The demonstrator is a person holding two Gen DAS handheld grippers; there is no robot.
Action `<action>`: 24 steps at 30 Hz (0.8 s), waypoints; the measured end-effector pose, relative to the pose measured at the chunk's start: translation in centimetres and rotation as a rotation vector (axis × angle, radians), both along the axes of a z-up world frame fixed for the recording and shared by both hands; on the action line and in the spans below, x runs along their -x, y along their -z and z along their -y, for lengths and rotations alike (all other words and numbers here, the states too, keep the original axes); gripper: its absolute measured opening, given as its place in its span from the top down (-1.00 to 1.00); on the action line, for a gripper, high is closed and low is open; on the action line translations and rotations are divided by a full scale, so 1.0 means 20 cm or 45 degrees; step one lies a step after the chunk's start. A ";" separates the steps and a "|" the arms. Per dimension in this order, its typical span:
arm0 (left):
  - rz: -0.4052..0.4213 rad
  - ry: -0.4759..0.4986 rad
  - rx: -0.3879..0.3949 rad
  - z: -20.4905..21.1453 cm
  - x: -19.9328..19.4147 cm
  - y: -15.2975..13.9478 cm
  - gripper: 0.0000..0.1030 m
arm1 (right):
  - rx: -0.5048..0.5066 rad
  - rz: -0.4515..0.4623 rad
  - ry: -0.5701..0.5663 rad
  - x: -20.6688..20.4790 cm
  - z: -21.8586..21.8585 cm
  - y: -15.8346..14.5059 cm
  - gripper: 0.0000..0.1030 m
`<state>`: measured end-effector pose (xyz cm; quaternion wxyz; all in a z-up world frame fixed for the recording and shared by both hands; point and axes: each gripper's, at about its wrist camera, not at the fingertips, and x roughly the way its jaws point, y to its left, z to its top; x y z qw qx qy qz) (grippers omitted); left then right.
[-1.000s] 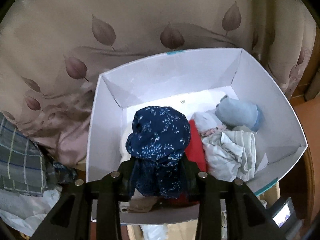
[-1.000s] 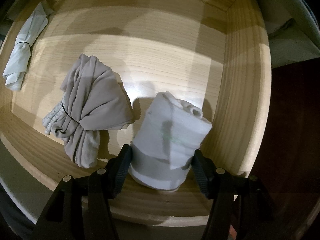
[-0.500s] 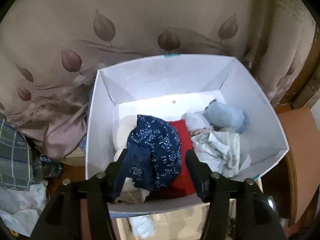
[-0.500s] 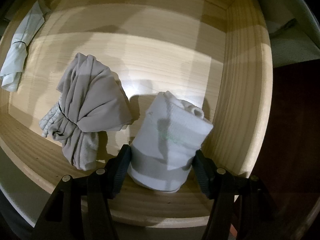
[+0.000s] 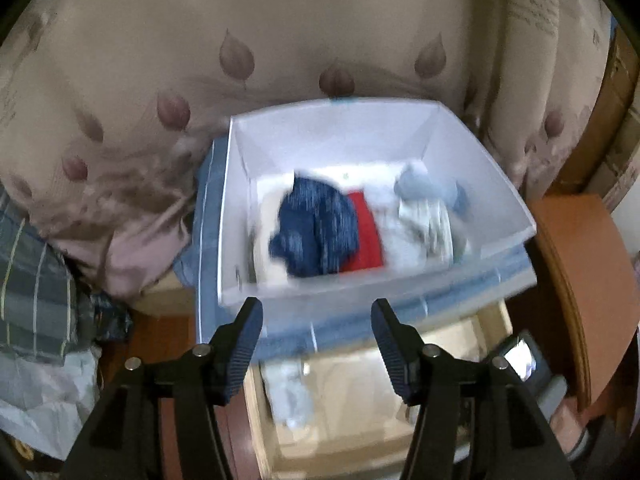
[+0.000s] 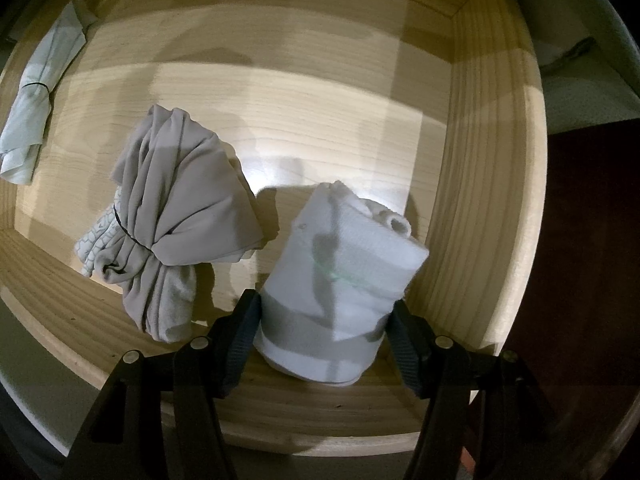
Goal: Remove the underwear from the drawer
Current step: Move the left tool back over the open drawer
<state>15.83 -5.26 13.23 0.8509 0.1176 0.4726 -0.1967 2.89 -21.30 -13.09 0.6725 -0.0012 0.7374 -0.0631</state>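
Pale wooden drawer [image 6: 280,92] floor fills the right wrist view, lit in a bright patch, and the right gripper [image 6: 324,320] points down into it. Its jaws are creeping wider, and between them stands a white rolled bundle [image 6: 344,276], the underwear in play; both pads sit right at its sides, though whether they press is hard to call. Just left of the jaws lies a grey tied bundle [image 6: 180,216], and far off to the upper left a pale green one [image 6: 36,100].

Over on the other side, the left gripper [image 5: 316,332] hangs with jaws parted and nothing between them, above the near edge of a white box [image 5: 480,168]. Beyond the jaws, inside the box, rest a navy speckled piece [image 5: 316,228], a red one [image 5: 364,232] and lighter pieces, all smeared by blur.

To do this well, I'd say: close squarely on the roll's middle, lift straight up clear of the drawer wall on the right, and keep the roll from unwinding.
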 end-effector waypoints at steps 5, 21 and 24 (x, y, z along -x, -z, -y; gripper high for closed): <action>-0.036 -0.025 -0.067 -0.05 0.15 0.19 -0.12 | 0.009 -0.005 0.003 0.00 0.00 0.01 -0.19; -0.179 -0.313 -0.097 -0.19 0.36 0.82 -0.12 | -0.003 0.019 0.030 0.01 0.02 0.02 -0.04; -0.193 -0.358 -0.073 -0.22 0.36 0.85 -0.12 | -0.029 0.041 0.053 0.02 0.04 0.00 0.01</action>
